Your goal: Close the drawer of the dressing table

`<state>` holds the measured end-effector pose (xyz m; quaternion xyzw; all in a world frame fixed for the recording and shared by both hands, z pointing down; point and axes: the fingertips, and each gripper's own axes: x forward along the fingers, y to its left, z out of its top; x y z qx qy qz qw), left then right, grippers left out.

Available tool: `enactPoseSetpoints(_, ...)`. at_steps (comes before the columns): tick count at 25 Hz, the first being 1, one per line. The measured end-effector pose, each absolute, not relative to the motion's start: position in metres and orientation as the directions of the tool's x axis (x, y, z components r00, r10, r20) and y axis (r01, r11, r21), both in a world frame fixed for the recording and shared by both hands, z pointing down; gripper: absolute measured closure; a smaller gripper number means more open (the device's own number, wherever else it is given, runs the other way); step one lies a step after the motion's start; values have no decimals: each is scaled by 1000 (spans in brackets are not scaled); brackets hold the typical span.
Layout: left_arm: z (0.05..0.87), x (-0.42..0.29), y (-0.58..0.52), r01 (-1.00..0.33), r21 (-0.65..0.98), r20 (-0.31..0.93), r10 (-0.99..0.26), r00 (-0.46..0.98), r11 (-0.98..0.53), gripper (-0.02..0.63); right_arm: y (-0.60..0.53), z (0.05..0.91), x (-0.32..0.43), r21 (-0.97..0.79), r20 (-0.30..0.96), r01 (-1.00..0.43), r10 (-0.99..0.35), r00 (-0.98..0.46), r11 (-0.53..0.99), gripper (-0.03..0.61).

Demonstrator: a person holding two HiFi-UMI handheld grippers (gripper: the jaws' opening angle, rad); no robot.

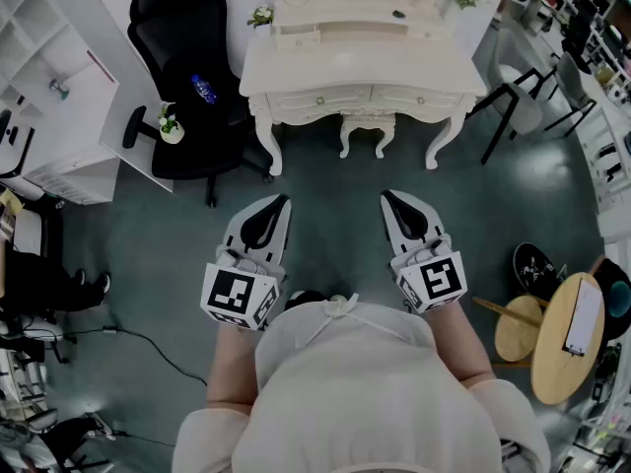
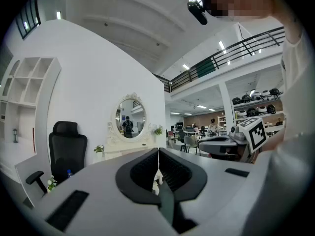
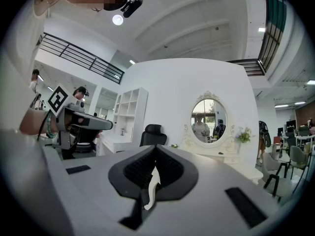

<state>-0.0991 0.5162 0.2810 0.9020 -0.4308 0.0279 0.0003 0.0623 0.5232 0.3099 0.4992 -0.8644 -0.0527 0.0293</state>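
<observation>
The white dressing table (image 1: pixel 360 62) stands against the far wall in the head view, with front drawers (image 1: pixel 367 97) below its top and a small upper drawer (image 1: pixel 298 36) at the left that sticks out a little. My left gripper (image 1: pixel 283 201) and right gripper (image 1: pixel 385 196) hover level over the floor, well short of the table, both shut and holding nothing. In the left gripper view the jaws (image 2: pixel 158 152) meet, with the oval mirror (image 2: pixel 130 118) far ahead. In the right gripper view the jaws (image 3: pixel 155 147) also meet, the mirror (image 3: pixel 208 119) beyond.
A white stool (image 1: pixel 367 126) sits under the table. A black office chair (image 1: pixel 192 77) stands to its left beside a white shelf unit (image 1: pixel 59 77). Dark-legged chairs (image 1: pixel 532 101) and a round wooden side table (image 1: pixel 570 341) are on the right.
</observation>
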Motion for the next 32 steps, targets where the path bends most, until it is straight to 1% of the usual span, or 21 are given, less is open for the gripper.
enactPoseSetpoints(9, 277, -93, 514, -781, -23, 47, -781, 623, -624, 594, 522, 314, 65, 132, 5, -852, -860, -511, 507, 577)
enactPoseSetpoints(16, 280, -86, 512, -797, 23, 43, -796, 604, -604, 592, 519, 316, 76, 81, -3, -864, -866, -499, 497, 574)
enactPoseSetpoints(17, 280, -87, 509, -805, 34, 35, -804, 594, -593, 553, 518, 316, 78, 75, -4, -866, -869, -495, 494, 574)
enactPoseSetpoints(18, 279, -87, 507, -810, 45, 28, -810, 586, -585, 416, 516, 317, 80, 69, -4, -869, -871, -492, 490, 574)
enactPoseSetpoints(19, 279, -87, 504, -812, 52, 29, -812, 582, -581, 303, 514, 318, 82, 64, -4, -871, -873, -489, 487, 574)
enactPoseSetpoints(23, 289, -87, 491, -818, 22, 60, -816, 575, -575, 299, 502, 323, 83, 48, 9, -875, -876, -481, 481, 574)
enactPoseSetpoints(28, 305, -99, 461, -825, 86, 81, -822, 564, -558, 301, 473, 334, 76, 38, 31, -875, -876, -482, 483, 572)
enactPoseSetpoints(32, 315, -107, 422, -821, 67, 109, -814, 571, -567, 301, 437, 340, 70, 37, 47, -877, -878, -477, 479, 572)
